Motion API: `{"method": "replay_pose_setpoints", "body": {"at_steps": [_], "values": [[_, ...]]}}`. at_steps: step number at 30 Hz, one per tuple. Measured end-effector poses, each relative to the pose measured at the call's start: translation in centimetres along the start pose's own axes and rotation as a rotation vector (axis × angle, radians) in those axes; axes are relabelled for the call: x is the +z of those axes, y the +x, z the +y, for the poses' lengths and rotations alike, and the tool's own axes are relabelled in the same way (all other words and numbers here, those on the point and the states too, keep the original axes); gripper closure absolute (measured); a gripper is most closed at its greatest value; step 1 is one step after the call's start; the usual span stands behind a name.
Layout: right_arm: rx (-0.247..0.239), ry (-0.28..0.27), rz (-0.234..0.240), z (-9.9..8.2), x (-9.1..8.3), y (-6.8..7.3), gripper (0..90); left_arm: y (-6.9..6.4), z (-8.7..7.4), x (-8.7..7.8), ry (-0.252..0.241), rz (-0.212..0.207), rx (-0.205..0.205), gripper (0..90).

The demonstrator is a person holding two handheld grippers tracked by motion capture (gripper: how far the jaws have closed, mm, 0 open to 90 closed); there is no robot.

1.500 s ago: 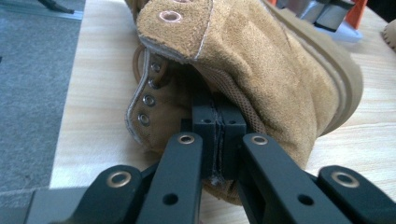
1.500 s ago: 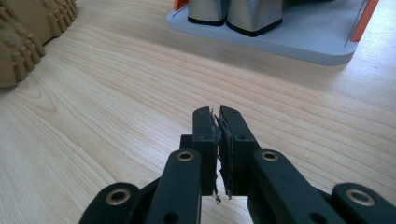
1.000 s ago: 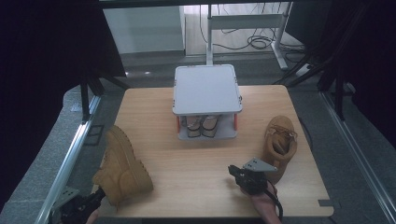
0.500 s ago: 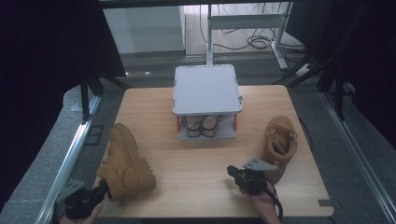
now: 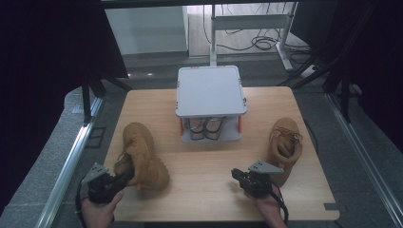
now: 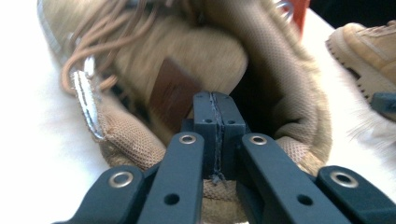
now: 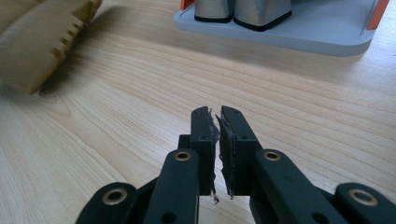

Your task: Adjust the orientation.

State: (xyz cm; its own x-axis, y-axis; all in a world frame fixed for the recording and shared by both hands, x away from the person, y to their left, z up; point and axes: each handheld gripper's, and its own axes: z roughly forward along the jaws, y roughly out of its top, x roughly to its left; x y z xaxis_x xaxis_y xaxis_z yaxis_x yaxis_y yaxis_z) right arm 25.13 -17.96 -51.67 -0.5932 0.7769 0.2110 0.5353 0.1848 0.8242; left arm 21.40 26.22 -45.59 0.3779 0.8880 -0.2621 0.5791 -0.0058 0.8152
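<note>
My left tool (image 5: 124, 176) is clenched on the padded collar of a tan suede lace-up boot (image 5: 141, 156), which sits at the left of the wooden bench (image 5: 209, 164). My right tool (image 5: 236, 174) hovers over the bench, pressed nearly shut on nothing, just beside the second tan boot (image 5: 284, 147).

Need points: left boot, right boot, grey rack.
left boot (image 5: 145, 156), high view, on its side near the toe.
right boot (image 5: 285, 142), high view, on the laced upper.
grey rack (image 5: 210, 90), high view, on the top shelf.
</note>
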Motion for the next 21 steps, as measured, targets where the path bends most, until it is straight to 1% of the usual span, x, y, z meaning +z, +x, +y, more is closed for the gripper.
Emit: {"method": "replay_pose_setpoints", "body": {"at_steps": [1, 4, 5, 7, 9, 10, 12, 14, 18, 21], "values": [[0.003, 0.000, 0.004, 0.0, 0.0, 0.0, 83.5, -0.4, 0.6, 0.6, 0.005, -0.010, 0.010, 89.5], [0.005, 0.000, 0.007, 0.1, 0.1, 0.1, 83.5, -1.6, 2.3, 2.8, 0.024, -0.056, 0.020, 89.0], [0.003, -0.002, 0.007, 0.1, 0.1, 0.2, 83.5, -2.1, 2.8, 3.6, 0.019, -0.057, 0.026, 88.5], [0.005, 0.001, 0.005, 0.0, 0.1, 0.1, 83.6, -2.9, 3.7, 4.4, 0.024, -0.058, 0.041, 88.5], [0.005, 0.000, 0.003, 0.0, -0.1, 0.0, 83.6, -3.6, 4.1, 4.5, 0.007, -0.065, 0.050, 88.5], [0.008, -0.003, 0.001, 0.0, -0.2, -0.1, 83.6, -3.8, 4.1, 4.5, 0.000, -0.057, 0.058, 89.1], [0.015, -0.007, -0.002, 0.0, -0.3, -0.3, 83.6, -4.2, 4.1, 4.2, -0.014, -0.069, 0.059, 88.4], [0.019, -0.009, -0.004, -0.1, -0.3, -0.4, 83.7, -4.5, 3.9, 3.8, -0.024, -0.072, 0.065, 88.3], [0.018, -0.011, -0.007, -0.1, -0.4, -0.3, 83.7, -5.2, 3.4, 3.1, -0.049, -0.095, 0.072, 88.1], [0.014, -0.009, -0.009, -0.1, -0.3, -0.3, 83.6, -5.9, 2.8, 3.1, -0.055, -0.109, 0.082, 87.9]]}}
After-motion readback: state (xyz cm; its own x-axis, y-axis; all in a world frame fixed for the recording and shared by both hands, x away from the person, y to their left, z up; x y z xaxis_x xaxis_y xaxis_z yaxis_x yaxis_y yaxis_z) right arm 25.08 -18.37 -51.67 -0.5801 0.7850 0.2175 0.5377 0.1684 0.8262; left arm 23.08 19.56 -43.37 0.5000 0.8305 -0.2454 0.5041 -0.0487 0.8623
